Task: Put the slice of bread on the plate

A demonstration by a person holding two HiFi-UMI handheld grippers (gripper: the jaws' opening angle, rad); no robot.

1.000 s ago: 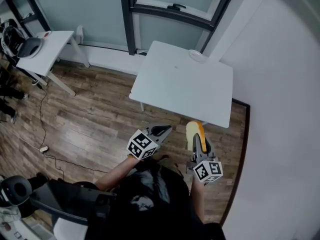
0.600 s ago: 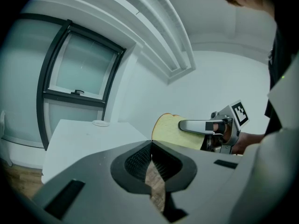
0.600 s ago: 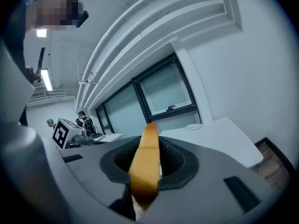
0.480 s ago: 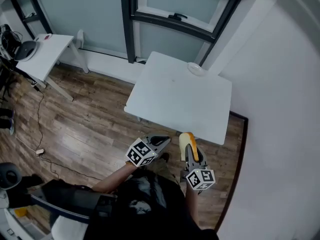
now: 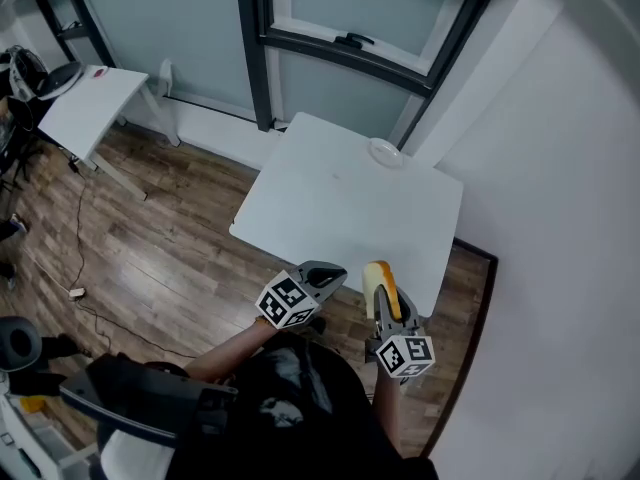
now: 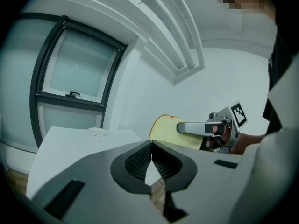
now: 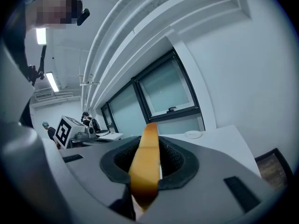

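Jaws of the right gripper (image 7: 147,143) are clamped on a slice of pale bread with a golden-brown crust (image 5: 377,274). The slice stands on edge between the ribbed pads, its crust rising above the fingertips. Jaws of the left gripper (image 6: 150,146) are pressed together at the tips and hold nothing. Both grippers hang side by side, near each other but apart, at the near edge of a square white table (image 5: 330,203). The left one is to the left of the bread. A small round white plate (image 5: 384,151) sits at the table's far edge, close to its far right corner and well apart from the bread. A dark-framed window (image 5: 350,43) lies beyond the table, and a wood-plank floor (image 5: 170,228) spreads to its left.
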